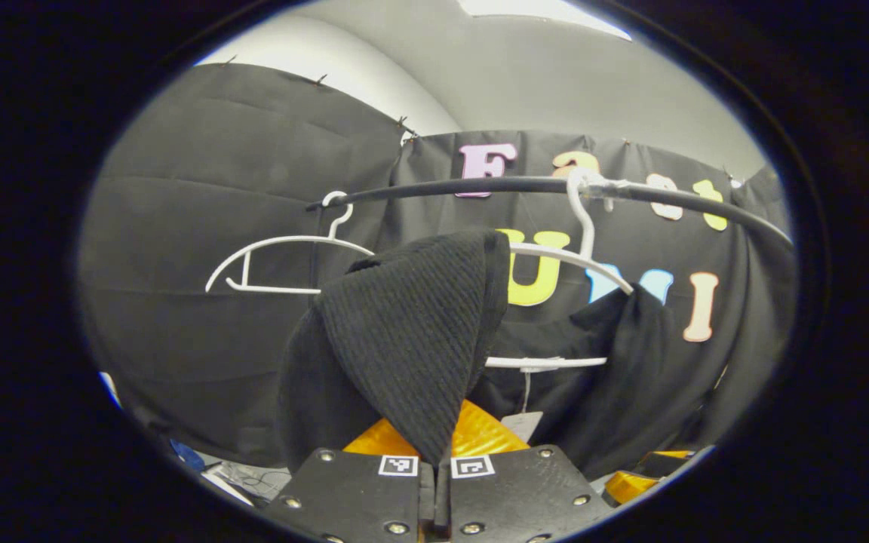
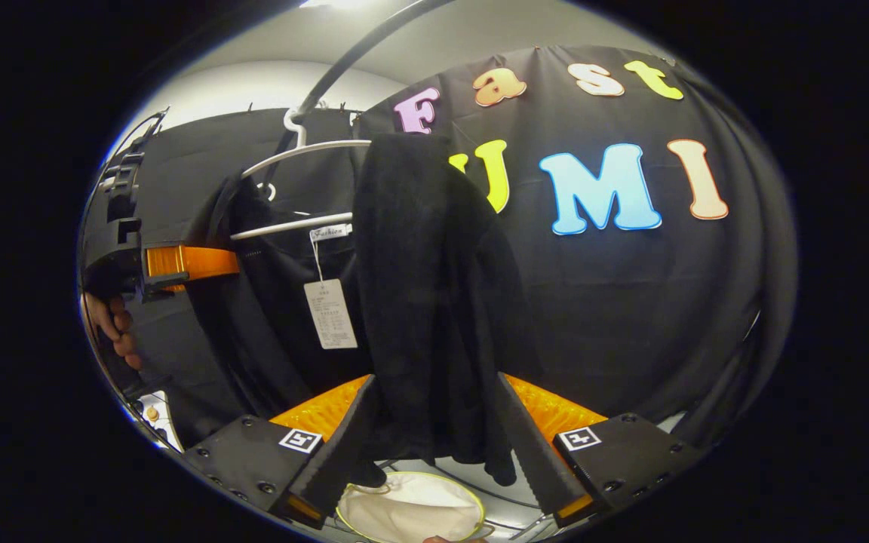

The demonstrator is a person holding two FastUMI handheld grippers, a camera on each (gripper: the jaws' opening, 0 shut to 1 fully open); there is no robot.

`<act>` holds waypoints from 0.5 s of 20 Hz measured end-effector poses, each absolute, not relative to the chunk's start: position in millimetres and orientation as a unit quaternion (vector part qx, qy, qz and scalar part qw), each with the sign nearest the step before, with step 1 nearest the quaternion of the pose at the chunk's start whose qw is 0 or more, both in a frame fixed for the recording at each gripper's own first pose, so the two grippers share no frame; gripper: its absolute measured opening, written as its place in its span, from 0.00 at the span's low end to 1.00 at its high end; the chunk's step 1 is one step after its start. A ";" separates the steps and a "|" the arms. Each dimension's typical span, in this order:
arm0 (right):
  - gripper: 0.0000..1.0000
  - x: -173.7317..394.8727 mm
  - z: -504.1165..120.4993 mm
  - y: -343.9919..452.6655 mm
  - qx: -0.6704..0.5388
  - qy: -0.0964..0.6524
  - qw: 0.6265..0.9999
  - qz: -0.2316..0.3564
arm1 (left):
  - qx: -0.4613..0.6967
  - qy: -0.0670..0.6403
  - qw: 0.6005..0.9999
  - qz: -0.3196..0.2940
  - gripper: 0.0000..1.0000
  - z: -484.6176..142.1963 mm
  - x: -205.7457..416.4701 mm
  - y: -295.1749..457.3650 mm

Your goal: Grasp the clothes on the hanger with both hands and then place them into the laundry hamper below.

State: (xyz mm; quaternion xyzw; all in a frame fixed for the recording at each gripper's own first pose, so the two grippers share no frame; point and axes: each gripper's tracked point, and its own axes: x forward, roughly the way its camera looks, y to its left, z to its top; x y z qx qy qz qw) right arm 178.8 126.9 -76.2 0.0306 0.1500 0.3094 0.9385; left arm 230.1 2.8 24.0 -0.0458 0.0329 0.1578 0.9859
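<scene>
A black ribbed garment [image 1: 412, 324] hangs from a white hanger [image 1: 555, 256] on the black rail [image 1: 510, 185]. My left gripper [image 1: 434, 461] is shut on a fold of this cloth, pulled up into a peak. In the right gripper view the same garment [image 2: 434, 264] drapes down from the hanger [image 2: 306, 149], and my right gripper [image 2: 436, 385] stands open with the cloth hanging between its fingers. The left gripper [image 2: 178, 262] shows at the left, held by a hand [image 2: 112, 324]. The laundry hamper [image 2: 412, 513], white with a yellow-green rim, lies directly below.
A second, bare white hanger [image 1: 284, 260] hangs on the rail to the left. A paper tag [image 2: 330, 313] dangles from the garment. The black booth wall [image 2: 631, 302] stands close behind. Cables and small items lie on the floor [image 1: 246, 475].
</scene>
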 end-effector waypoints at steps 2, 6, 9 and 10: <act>0.98 177.4 -65.8 141.1 0.038 0.156 0.936 0.313 | -0.064 0.029 0.987 0.142 0.01 35.6 220.1 0.4; 0.98 198.6 -46.9 165.6 0.044 0.153 0.940 0.301 | -0.074 0.023 0.993 0.092 0.01 50.1 211.5 -11.6; 0.98 217.6 -32.2 173.0 0.043 0.139 0.951 0.274 | -0.072 0.019 0.995 0.066 0.01 56.6 204.3 -14.6; 0.98 224.4 -27.5 175.2 0.043 0.135 0.953 0.268 | -0.075 0.019 0.995 0.060 0.01 57.8 201.5 -14.7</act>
